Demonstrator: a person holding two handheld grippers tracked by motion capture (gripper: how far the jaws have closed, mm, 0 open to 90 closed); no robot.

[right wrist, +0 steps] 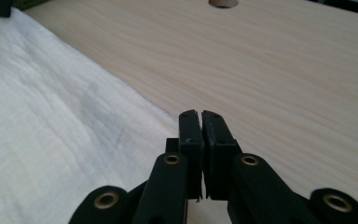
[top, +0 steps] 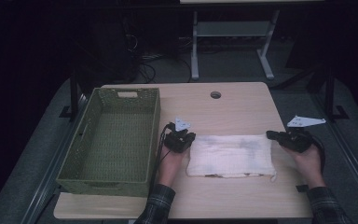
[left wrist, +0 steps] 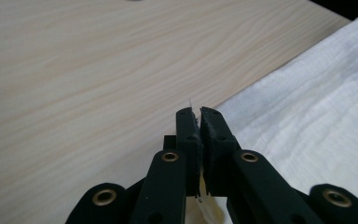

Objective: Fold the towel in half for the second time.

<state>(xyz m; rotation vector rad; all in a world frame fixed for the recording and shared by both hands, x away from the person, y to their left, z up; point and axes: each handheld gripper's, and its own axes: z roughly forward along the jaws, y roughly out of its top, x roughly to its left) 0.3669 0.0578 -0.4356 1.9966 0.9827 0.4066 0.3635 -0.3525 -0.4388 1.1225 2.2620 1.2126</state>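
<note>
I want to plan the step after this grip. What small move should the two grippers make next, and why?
Probably lift both together. The left gripper and right gripper are each shut on an end of the white cloth, which lies folded on the table; the green basket stands open beside it.

The bench (top: 233, 105) is of pale wood with a round hole (top: 215, 94) near its far edge. On it lie a folded white cloth (top: 230, 156) and, at the left, a green woven basket (top: 114, 140).

White cloth (top: 230, 155) at table (top: 233, 105) centre; left gripper (top: 181, 140) at its nine o'clock, right gripper (top: 292, 139) at three, green basket (top: 112, 140) farther toward nine
</note>
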